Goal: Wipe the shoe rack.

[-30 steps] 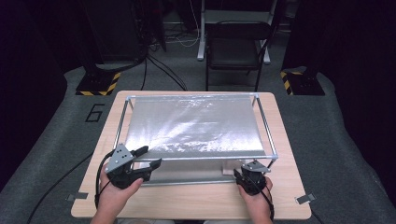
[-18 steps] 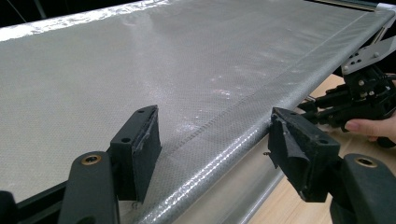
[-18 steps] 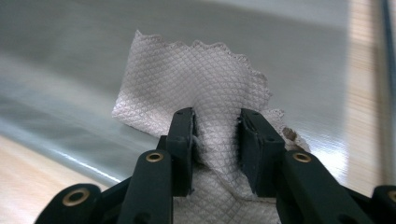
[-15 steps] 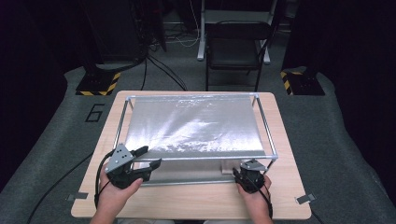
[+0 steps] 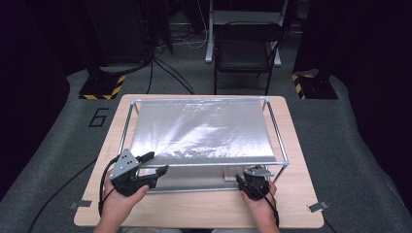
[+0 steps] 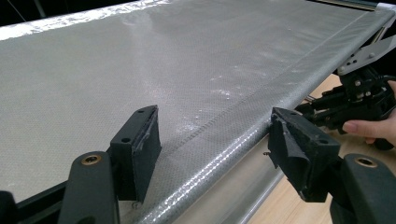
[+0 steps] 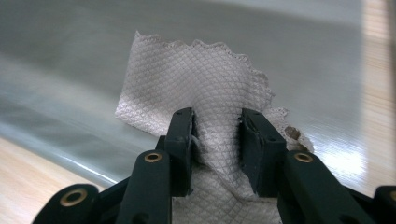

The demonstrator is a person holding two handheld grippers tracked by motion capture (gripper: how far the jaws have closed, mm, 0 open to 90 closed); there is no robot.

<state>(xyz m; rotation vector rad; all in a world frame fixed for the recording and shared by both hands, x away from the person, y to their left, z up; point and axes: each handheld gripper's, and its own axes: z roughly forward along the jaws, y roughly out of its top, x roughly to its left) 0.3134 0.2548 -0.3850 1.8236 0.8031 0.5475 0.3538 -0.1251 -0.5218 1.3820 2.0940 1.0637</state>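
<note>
Little change noted against earlier frames: both grippers kept at near edge of silvery sheet stretched over metal frame on wooden table. Left gripper seen with jaws spread wide, straddling sheet's rolled edge, nothing grasped. Right gripper seen clenched on white quilted cloth, bunched against sheet; cloth texture resolved in right gripper view.

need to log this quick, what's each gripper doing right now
left gripper: open, jaws astride the near edge of the silver sheet, holding nothing.
right gripper: shut on the white wipe.
</note>
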